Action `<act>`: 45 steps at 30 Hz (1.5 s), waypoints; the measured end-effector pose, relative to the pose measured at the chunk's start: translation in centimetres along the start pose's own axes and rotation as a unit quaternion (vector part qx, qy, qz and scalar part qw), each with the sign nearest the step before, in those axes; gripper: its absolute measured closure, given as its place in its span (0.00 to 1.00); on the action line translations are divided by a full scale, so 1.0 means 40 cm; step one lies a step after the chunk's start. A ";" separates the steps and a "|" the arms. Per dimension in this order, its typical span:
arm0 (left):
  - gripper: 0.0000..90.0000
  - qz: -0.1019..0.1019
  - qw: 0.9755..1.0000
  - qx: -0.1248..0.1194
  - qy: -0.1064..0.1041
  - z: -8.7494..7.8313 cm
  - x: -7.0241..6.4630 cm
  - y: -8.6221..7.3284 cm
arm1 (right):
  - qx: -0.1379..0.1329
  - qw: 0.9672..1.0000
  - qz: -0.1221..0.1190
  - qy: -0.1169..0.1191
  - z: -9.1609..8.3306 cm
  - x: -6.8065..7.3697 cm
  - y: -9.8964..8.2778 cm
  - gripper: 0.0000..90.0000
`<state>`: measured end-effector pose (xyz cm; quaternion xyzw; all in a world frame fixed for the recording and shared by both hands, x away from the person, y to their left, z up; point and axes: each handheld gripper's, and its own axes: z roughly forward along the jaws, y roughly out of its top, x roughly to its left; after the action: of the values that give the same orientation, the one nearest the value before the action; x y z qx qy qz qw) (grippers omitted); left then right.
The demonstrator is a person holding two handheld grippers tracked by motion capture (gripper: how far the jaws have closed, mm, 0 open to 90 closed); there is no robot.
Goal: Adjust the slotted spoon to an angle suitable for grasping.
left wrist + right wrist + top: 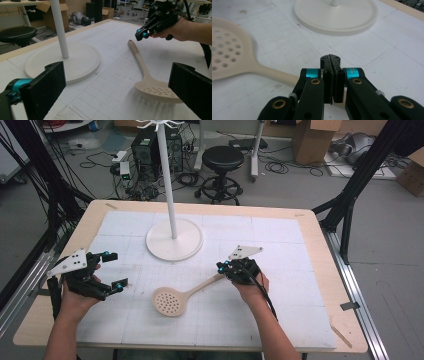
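A cream slotted spatula [172, 299] lies flat on the white mat, head toward me and handle pointing away to the right. My right gripper [222, 267] hovers just over the handle's far end, jaws pressed together with nothing between them. In the right gripper view the shut jaws [331, 61] sit above the handle of the spatula [234, 57]. In the left gripper view the right gripper [140, 34] hangs clear of the spatula [146, 75]. My left gripper [118, 270] rests at the mat's left side, wide open and empty, aimed at the spatula head [117, 85].
A white stand with a round base [174, 240] and a tall pole rises at the mat's far middle; its base [62, 62] [334, 15] lies just beyond the spatula. The wooden table edge [320, 245] frames the mat. A black stool and boxes stand on the floor behind.
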<state>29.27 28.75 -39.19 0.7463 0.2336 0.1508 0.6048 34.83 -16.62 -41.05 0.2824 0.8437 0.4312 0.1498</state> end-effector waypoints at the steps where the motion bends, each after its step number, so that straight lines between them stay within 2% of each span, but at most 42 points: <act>1: 0.02 0.000 1.000 0.000 -0.001 0.001 -0.001 0.000 | 0.005 1.000 0.003 -0.006 0.006 -0.005 -0.002 1.00; 4: 0.02 0.002 1.000 0.001 -0.002 0.002 -0.001 0.000 | 0.036 0.999 0.009 -0.025 0.045 -0.021 -0.012 1.00; 6: 0.02 0.001 1.000 0.000 -0.001 0.001 -0.001 0.000 | 0.042 0.999 0.013 -0.029 0.051 -0.025 -0.016 1.00; 8: 0.02 0.000 1.000 -0.003 -0.001 -0.001 0.001 0.000 | 0.058 0.997 0.045 -0.027 0.065 -0.040 -0.035 1.00; 9: 0.02 0.000 1.000 -0.003 -0.001 -0.001 0.001 0.000 | 0.058 0.997 0.045 -0.027 0.065 -0.040 -0.035 1.00; 17: 0.02 0.001 1.000 -0.003 -0.002 0.000 0.000 0.000 | 0.076 0.996 0.042 -0.024 0.043 -0.030 -0.038 1.00; 23: 0.02 0.000 1.000 -0.003 -0.003 -0.001 0.000 0.000 | 0.091 0.995 0.032 -0.031 0.004 -0.002 -0.054 1.00; 30: 0.02 0.001 1.000 -0.003 -0.004 0.000 0.000 0.001 | 0.097 0.995 0.027 -0.014 -0.043 0.024 -0.084 1.00; 33: 0.02 0.001 1.000 -0.002 -0.004 0.001 -0.001 0.000 | 0.098 0.995 0.032 -0.008 -0.053 0.028 -0.091 1.00; 35: 0.02 0.002 1.000 -0.001 -0.005 0.002 -0.002 0.000 | 0.095 0.995 0.024 -0.004 -0.056 0.028 -0.093 0.99; 36: 0.02 0.002 1.000 0.000 -0.005 0.003 -0.003 0.000 | 0.083 0.996 0.016 0.016 -0.062 0.027 -0.093 0.87; 37: 0.02 0.003 1.000 0.000 -0.005 0.003 -0.003 0.000 | 0.083 0.996 0.016 0.016 -0.062 0.027 -0.093 0.87; 38: 0.02 0.003 1.000 0.000 -0.005 0.002 -0.003 0.001 | 0.065 0.997 -0.001 0.041 -0.069 0.025 -0.087 0.79; 39: 0.02 0.003 1.000 0.000 -0.005 0.002 -0.002 0.001 | 0.065 0.997 -0.001 0.041 -0.069 0.025 -0.087 0.79; 40: 0.02 0.002 1.000 -0.002 -0.005 0.002 -0.002 0.000 | 0.062 0.997 -0.009 0.051 -0.071 0.025 -0.083 0.74; 43: 0.02 0.001 1.000 0.000 -0.004 0.002 -0.001 0.000 | 0.063 0.994 -0.051 0.070 -0.074 0.035 -0.069 0.61; 44: 0.02 0.002 1.000 0.000 -0.004 0.002 -0.001 0.000 | 0.071 0.992 -0.070 0.076 -0.069 0.042 -0.063 0.55; 45: 0.02 0.002 1.000 0.000 -0.004 0.002 -0.001 0.000 | 0.071 0.992 -0.070 0.076 -0.069 0.042 -0.063 0.55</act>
<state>29.28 28.65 -39.21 0.7474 0.2292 0.1489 0.6055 31.22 -18.56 -41.50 0.1987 0.8991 0.3785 0.0946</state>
